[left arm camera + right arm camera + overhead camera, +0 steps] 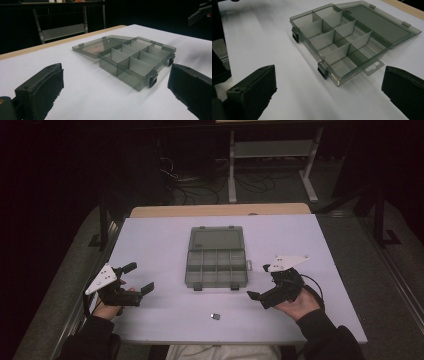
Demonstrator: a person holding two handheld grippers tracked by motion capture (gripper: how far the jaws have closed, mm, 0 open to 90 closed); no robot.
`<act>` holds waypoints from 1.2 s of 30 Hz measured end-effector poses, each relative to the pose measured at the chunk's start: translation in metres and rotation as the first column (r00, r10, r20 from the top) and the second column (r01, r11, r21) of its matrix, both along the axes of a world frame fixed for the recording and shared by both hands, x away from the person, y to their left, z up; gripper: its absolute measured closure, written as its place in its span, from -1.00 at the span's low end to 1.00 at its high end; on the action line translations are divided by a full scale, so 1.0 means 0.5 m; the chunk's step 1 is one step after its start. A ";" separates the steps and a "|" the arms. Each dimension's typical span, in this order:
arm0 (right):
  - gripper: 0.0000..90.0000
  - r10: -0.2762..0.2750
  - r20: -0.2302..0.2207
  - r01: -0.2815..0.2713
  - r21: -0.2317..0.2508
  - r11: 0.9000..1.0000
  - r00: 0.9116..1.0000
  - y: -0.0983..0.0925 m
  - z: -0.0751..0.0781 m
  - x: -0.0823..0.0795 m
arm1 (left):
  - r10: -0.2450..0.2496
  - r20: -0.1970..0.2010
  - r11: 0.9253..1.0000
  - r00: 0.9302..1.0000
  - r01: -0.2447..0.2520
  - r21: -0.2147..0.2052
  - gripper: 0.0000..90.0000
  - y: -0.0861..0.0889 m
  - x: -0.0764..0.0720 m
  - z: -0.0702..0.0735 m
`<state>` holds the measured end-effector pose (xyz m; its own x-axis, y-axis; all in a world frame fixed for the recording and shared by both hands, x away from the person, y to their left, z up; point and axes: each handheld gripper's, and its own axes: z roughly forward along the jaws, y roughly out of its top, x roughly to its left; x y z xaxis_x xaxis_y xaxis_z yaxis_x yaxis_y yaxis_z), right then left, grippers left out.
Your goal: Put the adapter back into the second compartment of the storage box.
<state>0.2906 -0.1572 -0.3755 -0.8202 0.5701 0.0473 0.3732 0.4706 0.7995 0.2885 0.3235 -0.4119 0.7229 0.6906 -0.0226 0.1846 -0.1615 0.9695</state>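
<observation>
The smoky translucent plastic compartment box (217, 256) lies open mid-tabletop (150, 240), compartments seemingly empty. Left gripper (138, 277) and right gripper (258, 298) flank it, jaws spread (holding nothing). Likely next: picking up the small dark piece (215, 316) nearer the person.

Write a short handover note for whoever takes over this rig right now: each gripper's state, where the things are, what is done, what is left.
Left gripper: open, holding nothing, at the table's left edge.
Right gripper: open, holding nothing, right of the box.
Translucent grey plastic compartment box: mid-table on the white tabletop, lid folded flat open behind it, the compartments look empty.
Small dark object: lying loose near the front edge, between the grippers; too small to identify.
Done: box is open.
Left: probably picking up the small object and placing it in a compartment.
</observation>
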 end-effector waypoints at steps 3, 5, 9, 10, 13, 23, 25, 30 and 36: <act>-1.00 0.015 -0.002 -0.015 -0.011 1.000 1.000 0.010 0.000 0.001 | 0.000 0.000 1.000 1.000 0.000 -0.002 -1.00 0.000 0.000 0.000; -1.00 0.021 -0.006 -0.021 -0.013 1.000 1.000 0.015 0.000 0.002 | 0.000 0.000 1.000 1.000 0.000 -0.002 -1.00 0.000 0.000 0.000; -1.00 0.037 -0.011 -0.037 -0.021 0.999 0.999 0.025 0.000 0.003 | -0.001 0.001 1.000 1.000 0.001 -0.001 -1.00 0.000 0.000 0.000; -1.00 0.041 -0.014 -0.041 -0.022 0.999 0.999 0.027 0.000 0.003 | -0.001 0.001 1.000 1.000 0.001 -0.002 -1.00 0.000 0.000 0.000; -1.00 0.052 -0.015 -0.053 -0.029 0.998 0.999 0.034 0.000 0.003 | -0.002 0.001 1.000 1.000 0.002 -0.001 -1.00 0.000 0.000 0.000; -1.00 0.098 -0.022 -0.099 -0.063 0.993 0.995 0.063 0.000 0.002 | -0.002 0.001 1.000 1.000 0.002 -0.001 -1.00 -0.001 0.000 0.000; -1.00 0.103 -0.026 -0.105 -0.066 0.992 0.994 0.069 0.000 0.002 | -0.002 0.001 1.000 1.000 0.002 -0.001 -1.00 -0.001 0.000 0.000; -1.00 0.127 -0.032 -0.129 -0.077 0.989 0.991 0.085 0.000 0.003 | -0.003 0.001 1.000 1.000 0.003 -0.001 -1.00 -0.001 -0.001 0.000; -1.00 0.158 -0.043 -0.161 -0.100 0.982 0.987 0.105 -0.006 0.001 | -0.003 0.000 1.000 1.000 0.003 -0.003 -1.00 -0.001 -0.001 0.000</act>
